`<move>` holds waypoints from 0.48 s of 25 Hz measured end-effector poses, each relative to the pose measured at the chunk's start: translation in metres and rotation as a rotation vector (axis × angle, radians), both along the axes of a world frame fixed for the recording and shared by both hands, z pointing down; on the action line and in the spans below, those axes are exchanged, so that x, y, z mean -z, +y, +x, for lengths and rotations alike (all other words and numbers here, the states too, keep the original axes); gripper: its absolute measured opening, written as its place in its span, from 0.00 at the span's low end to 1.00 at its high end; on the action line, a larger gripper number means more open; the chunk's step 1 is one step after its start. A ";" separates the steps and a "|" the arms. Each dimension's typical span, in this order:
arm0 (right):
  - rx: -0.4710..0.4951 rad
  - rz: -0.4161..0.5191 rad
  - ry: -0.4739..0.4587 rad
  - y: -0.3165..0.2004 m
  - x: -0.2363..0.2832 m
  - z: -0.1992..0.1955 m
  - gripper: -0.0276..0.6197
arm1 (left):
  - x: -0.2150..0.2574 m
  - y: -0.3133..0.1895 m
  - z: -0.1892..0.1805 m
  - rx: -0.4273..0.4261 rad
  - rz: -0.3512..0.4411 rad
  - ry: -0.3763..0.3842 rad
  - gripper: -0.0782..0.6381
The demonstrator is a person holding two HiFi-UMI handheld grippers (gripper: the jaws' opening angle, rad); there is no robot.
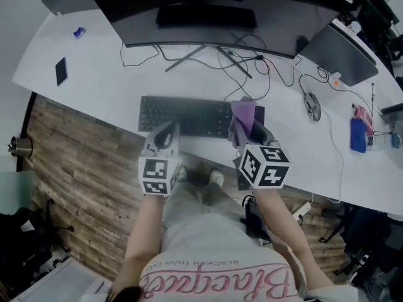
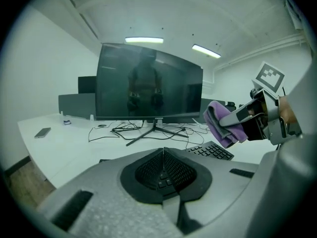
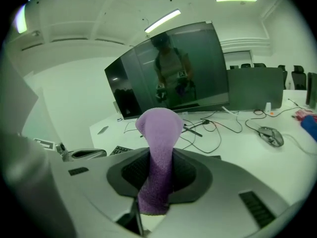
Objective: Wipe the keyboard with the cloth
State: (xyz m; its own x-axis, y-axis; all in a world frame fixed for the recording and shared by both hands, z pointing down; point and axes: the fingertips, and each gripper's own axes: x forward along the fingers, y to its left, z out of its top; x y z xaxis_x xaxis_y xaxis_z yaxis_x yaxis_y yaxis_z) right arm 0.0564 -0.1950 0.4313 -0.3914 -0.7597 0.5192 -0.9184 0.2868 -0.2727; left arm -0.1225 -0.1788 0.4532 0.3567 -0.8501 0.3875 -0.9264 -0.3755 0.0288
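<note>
The black keyboard (image 1: 186,115) lies near the front edge of the white desk (image 1: 101,87), below the monitor. My right gripper (image 1: 247,129) hovers over the keyboard's right end, shut on a purple cloth (image 1: 242,114) that stands up out of its jaws. In the right gripper view the cloth (image 3: 158,152) rises between the pads and hides most of the keyboard (image 3: 119,150). My left gripper (image 1: 166,133) sits at the keyboard's front edge, left of centre, shut with nothing held. From the left gripper view (image 2: 163,150) the cloth (image 2: 220,125) shows up to the right above the keyboard (image 2: 210,150).
A wide dark monitor (image 1: 208,11) on a stand is behind the keyboard, with loose cables (image 1: 252,68) trailing right. A mouse (image 1: 313,106), a second screen (image 1: 340,55) and a blue object (image 1: 357,135) are on the right. A phone (image 1: 61,71) lies far left.
</note>
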 end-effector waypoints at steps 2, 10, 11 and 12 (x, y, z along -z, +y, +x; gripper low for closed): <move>0.053 0.001 0.001 0.005 0.001 -0.030 0.18 | 0.002 0.003 -0.018 0.015 0.003 0.002 0.12; 0.216 0.007 -0.017 0.026 0.005 -0.133 0.18 | -0.001 0.016 -0.091 0.098 -0.009 0.012 0.12; 0.234 0.009 -0.017 0.029 0.006 -0.143 0.18 | -0.002 0.018 -0.098 0.106 -0.013 0.013 0.12; 0.252 0.011 -0.017 0.032 0.006 -0.154 0.18 | -0.002 0.019 -0.105 0.112 -0.016 0.013 0.12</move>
State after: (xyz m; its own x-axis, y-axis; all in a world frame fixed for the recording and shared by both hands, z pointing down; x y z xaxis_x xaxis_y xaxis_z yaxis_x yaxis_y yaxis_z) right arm -0.0978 -0.1635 0.4249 -0.5781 -0.6424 0.5031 -0.8126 0.5093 -0.2834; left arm -0.2278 -0.1598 0.4554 0.2647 -0.8786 0.3975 -0.9621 -0.2687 0.0468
